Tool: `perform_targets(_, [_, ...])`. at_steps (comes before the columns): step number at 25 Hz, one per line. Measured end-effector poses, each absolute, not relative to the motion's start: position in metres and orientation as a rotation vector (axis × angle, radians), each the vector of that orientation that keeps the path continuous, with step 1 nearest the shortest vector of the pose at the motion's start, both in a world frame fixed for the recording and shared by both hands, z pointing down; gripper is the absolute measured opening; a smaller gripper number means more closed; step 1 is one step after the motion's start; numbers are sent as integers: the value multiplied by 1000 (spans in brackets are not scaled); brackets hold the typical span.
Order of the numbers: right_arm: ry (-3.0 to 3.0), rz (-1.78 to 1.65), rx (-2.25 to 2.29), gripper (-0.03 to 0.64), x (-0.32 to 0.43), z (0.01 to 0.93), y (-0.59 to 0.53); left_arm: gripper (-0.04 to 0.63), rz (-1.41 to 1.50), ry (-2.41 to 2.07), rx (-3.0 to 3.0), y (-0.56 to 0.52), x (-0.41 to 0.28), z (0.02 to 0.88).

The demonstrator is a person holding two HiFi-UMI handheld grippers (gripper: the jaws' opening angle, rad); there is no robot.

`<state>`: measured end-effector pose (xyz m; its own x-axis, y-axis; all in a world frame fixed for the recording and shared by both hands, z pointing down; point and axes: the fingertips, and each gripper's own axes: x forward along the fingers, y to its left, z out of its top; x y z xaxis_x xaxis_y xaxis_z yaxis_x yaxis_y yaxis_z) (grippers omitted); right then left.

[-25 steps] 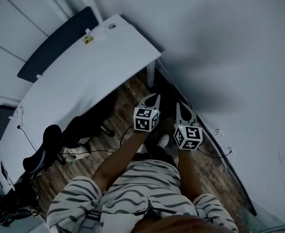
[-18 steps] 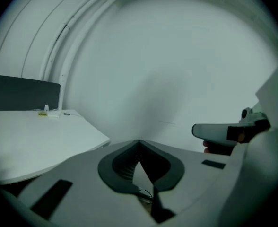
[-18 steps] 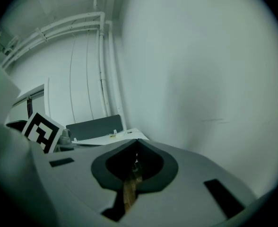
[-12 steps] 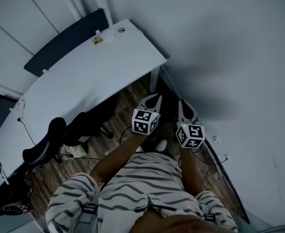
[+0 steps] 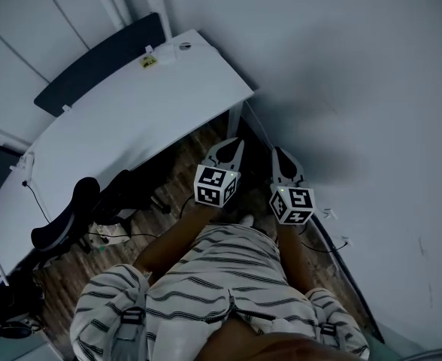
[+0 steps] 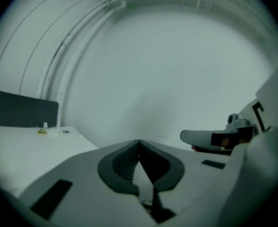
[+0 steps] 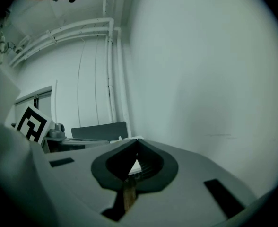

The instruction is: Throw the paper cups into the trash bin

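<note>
Cups nowhere in sight, both claws empty

Far left in the head view is the white tabletop (image 5: 131,119) with a dark divider panel (image 5: 93,70) behind it. An office chair (image 5: 63,228) sits by it over the wood floor (image 5: 191,156). Only small bits lie on that tabletop. Nothing reads as a cup, though it's dim and tiny, so I wouldn't swear to it.

Then comes the left claw (image 5: 234,146), pinched fully closed on nothing. Just beside it is the right claw (image 5: 280,155), tips together and empty too. Right of that is just bare wall (image 5: 356,89).

No paper cups or trash bin show in any view, so I'd call this the searching step. The next move needs the person to turn and find a cup, then open a claw.
</note>
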<state>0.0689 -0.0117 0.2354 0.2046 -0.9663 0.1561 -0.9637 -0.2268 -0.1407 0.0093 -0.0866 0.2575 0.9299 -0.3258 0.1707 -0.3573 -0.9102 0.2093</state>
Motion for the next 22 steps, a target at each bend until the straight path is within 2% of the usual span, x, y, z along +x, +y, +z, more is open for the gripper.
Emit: perform_targets(22, [1914,-193,-2441,9,77,217,2,23,91,-484,2949,-59,9,228])
